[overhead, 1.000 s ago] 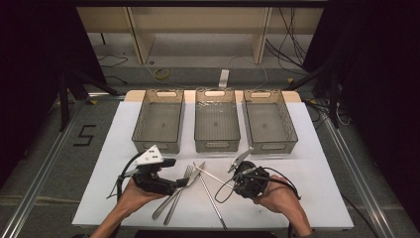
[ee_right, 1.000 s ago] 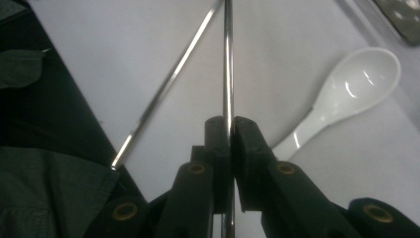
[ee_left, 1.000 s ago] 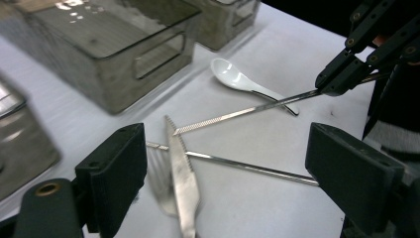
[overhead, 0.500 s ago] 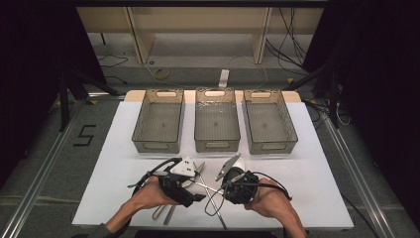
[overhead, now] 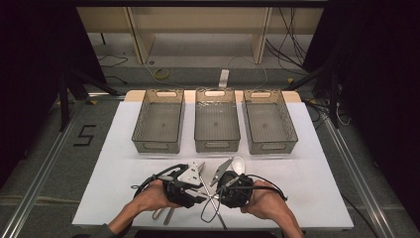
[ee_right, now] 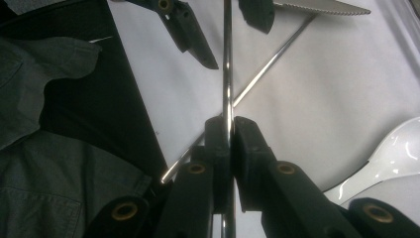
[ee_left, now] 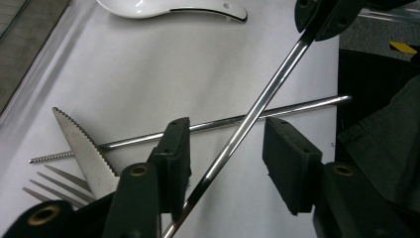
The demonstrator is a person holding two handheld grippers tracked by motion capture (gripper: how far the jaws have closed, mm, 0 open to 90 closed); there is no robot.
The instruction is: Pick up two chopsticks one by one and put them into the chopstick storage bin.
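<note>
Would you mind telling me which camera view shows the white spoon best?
The left gripper view: the white spoon lies near the top edge, its bowl and handle sharp against the table. The right gripper view catches just part of it at the right edge; the high view shows it small and far off.

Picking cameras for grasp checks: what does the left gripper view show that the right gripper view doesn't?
Left gripper view: fork tines, and the left gripper, whose jaws have just been closing and stand apart around the held chopstick. Right gripper view: the right gripper clamped on that chopstick, close up. Both: knife blade, white spoon, second chopstick lying crossed beneath.
</note>
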